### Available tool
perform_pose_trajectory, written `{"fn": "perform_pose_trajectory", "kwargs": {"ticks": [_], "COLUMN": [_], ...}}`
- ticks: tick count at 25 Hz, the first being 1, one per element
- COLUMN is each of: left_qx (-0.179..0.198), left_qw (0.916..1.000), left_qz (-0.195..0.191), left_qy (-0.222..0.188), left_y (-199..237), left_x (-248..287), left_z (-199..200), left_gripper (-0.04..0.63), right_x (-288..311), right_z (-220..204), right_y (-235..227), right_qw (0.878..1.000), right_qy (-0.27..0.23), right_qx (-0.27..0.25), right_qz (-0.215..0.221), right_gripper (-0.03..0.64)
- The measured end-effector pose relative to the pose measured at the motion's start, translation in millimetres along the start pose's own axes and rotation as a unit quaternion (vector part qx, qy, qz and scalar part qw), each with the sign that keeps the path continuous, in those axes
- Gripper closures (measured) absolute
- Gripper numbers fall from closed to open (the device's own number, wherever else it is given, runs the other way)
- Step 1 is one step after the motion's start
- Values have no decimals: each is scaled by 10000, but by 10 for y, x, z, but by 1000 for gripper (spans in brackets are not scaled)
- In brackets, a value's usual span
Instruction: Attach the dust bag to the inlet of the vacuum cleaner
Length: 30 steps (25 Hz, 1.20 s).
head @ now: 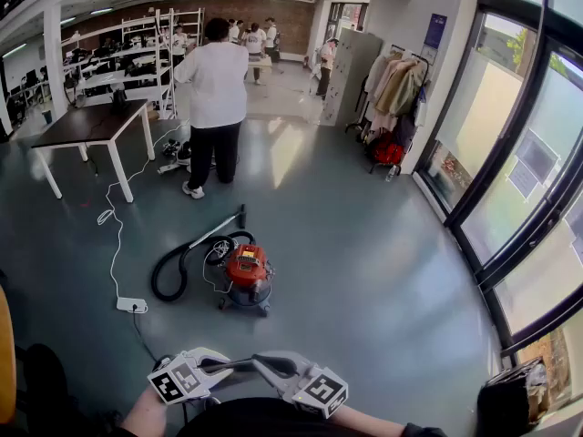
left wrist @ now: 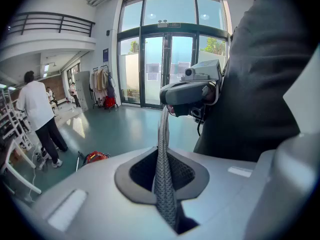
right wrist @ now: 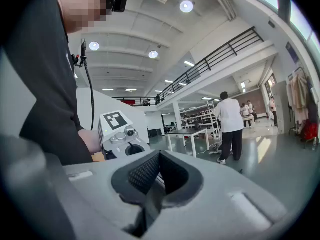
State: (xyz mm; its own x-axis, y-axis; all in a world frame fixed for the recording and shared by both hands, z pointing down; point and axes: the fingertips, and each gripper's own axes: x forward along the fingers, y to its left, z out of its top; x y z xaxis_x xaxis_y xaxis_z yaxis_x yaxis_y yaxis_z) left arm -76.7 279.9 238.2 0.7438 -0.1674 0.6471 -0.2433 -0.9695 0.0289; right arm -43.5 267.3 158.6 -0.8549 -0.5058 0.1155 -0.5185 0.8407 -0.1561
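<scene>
Lab hall: equipment racks [head: 137, 48], worktable [head: 91, 126], mezzanine [right wrist: 215, 59]

Head view: high, steeply downward, vacuum cleaner [head: 248, 276] distant at 12 o'clock; gripper views: close at 6 o'clock, facing each other; all three share the white-shirted person [head: 216, 85].

Person [head: 217, 89] near table [head: 86, 124], coat rack [head: 397, 85]

Grey left gripper [left wrist: 162, 119], grey right gripper [right wrist: 152, 194], 2 black-and-white marker cubes [head: 178, 382], dark textured jaws, black top [left wrist: 250, 84]
</scene>
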Motion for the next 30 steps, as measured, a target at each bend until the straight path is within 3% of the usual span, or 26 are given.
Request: {"fn": "perform_pose_trajectory", "kwargs": {"ticks": [30], "left_qx": [-55], "left_qw": [9996], "left_qz": [-4], "left_qy": [278], "left_y": [-31], "left_x": [318], "left_z": [2], "left_gripper": [554], "right_x": [-164], "right_z": [-250], "right_y": [-254], "right_qw": [9991], "right_qy": [74], "right_qx": [380], "right_qz": [154], "right_gripper": [624]}}
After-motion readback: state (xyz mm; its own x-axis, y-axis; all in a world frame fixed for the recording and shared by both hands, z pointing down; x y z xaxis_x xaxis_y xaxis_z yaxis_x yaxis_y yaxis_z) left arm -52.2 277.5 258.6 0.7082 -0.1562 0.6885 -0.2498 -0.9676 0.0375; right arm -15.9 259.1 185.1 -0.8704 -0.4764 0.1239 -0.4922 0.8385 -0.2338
